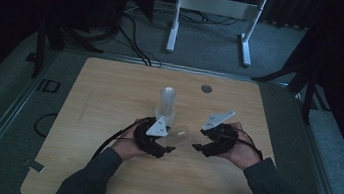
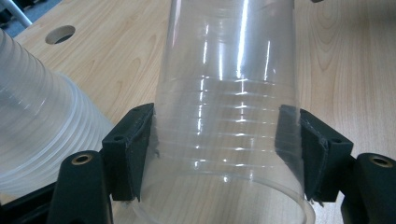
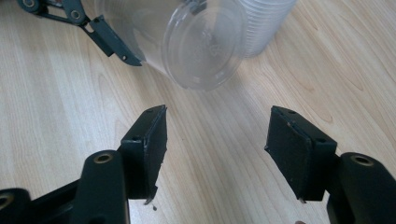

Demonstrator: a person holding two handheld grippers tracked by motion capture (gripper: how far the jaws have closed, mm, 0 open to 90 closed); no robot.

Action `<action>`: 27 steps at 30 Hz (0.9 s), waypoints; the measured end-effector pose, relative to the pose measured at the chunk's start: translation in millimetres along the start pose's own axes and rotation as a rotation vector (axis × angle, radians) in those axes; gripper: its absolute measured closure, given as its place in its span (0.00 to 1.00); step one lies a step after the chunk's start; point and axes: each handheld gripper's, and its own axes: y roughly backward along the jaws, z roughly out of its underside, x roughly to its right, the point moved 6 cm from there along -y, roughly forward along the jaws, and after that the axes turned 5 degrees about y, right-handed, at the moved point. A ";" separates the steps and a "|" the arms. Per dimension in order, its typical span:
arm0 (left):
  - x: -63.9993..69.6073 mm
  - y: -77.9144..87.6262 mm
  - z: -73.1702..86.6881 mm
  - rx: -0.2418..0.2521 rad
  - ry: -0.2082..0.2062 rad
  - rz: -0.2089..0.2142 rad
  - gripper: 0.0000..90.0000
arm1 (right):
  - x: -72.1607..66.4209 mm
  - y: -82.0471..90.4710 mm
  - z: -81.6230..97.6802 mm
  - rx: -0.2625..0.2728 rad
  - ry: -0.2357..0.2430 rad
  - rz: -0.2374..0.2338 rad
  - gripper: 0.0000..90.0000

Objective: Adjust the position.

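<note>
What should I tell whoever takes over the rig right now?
Left gripper: shut on a clear cup, held on its side just above the table.
Right gripper: open, nothing between its jaws, facing the cup's base.
Stack of cups: upright behind the left gripper.
Done: one cup appears separated from the stack.
Left: probably set this cup down and pull the next; the right gripper is free to help.

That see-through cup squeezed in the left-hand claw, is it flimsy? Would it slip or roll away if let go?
Probably flimsy: the clear cup has thin, see-through walls, so the left gripper clamped on it could dent it. Its glossy, glinting surface looks slippery. It is held lying sideways above the table; being round, it would likely roll in a curve if dropped.
</note>
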 end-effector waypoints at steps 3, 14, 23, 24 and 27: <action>0.2 0.6 -0.2 -0.002 -0.007 0.001 0.33 | -0.3 0.0 -1.0 -0.008 0.012 -0.001 0.41; 2.1 0.9 0.7 -0.035 -0.050 -0.012 0.33 | -2.6 -3.1 -3.5 -0.043 0.041 -0.010 0.40; 5.2 1.4 -2.5 -0.061 -0.091 -0.005 0.33 | -4.6 -6.5 -6.0 -0.050 0.058 -0.017 0.39; 5.2 1.5 -2.2 -0.064 -0.093 -0.006 0.33 | -5.2 -6.6 -6.4 -0.053 0.060 -0.019 0.39; 5.6 1.3 -1.7 -0.068 -0.094 -0.007 0.33 | -5.9 -7.1 -7.1 -0.055 0.068 -0.022 0.39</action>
